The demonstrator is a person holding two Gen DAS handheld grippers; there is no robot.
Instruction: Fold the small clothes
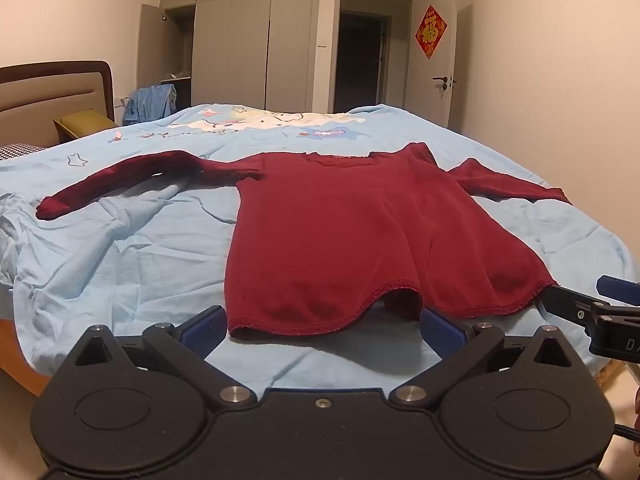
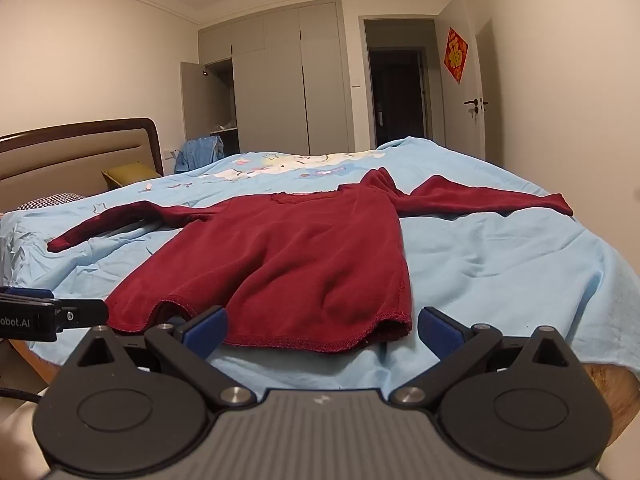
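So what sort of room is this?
A home bedroom, most likely: a bed with a padded headboard, a built-in wardrobe on the far wall, and a red top laid out for folding.

The shirt [image 1: 340, 232] lies flat on the bed [image 1: 120, 256], sleeves spread, headboard [image 1: 52, 92] left.

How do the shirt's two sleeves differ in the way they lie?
The left sleeve arches up off the blue sheet, casting a shadow beneath; the right sleeve lies flatter. The left sleeve crosses rumpled sheet, the right sleeve smoother sheet. Both are dark red, long and spread outward.
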